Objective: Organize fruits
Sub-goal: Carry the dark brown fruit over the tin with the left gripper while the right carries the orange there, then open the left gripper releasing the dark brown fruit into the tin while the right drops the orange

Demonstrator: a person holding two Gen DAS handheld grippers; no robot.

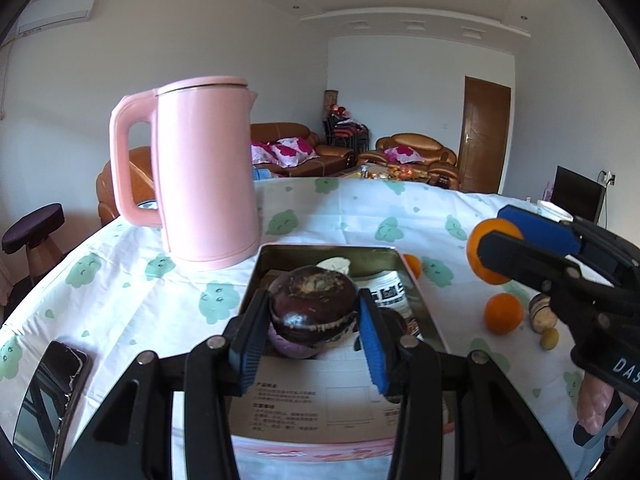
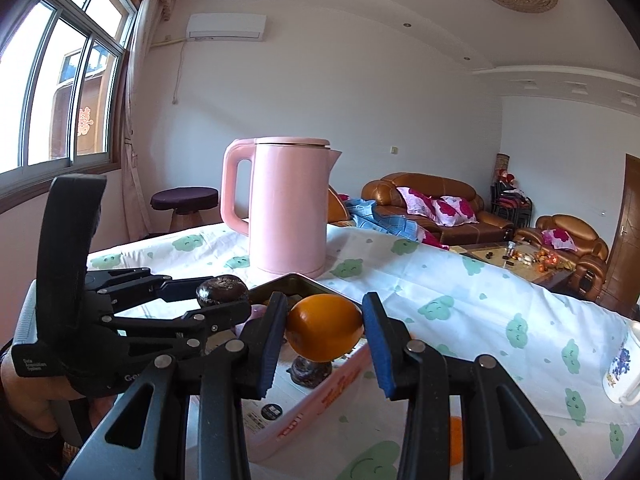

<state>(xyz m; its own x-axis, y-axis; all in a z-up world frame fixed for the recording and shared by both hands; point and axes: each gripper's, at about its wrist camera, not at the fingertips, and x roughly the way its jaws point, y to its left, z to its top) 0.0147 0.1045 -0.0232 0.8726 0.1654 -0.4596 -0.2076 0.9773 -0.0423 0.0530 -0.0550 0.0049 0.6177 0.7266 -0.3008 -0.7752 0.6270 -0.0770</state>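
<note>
My left gripper (image 1: 314,314) is shut on a dark purple round fruit (image 1: 312,292), held above the near end of an open metal tin (image 1: 394,258). From the right wrist view, this same gripper (image 2: 224,296) and fruit (image 2: 222,289) hover at the left. An orange (image 2: 324,326) sits clamped in my shut right gripper (image 2: 323,312), raised over a pink box (image 2: 320,396). In the left wrist view that gripper (image 1: 494,232) and its orange (image 1: 476,248) are at the right. Another dark fruit (image 2: 311,372) lies under the held orange.
A tall pink kettle (image 1: 204,176) stands behind the tin. Loose on the cloth at the right lie an orange (image 1: 503,313), a brown fruit (image 1: 543,312) and a small yellow one (image 1: 549,338). A phone (image 1: 52,392) lies near left. A mug (image 2: 622,368) stands far right.
</note>
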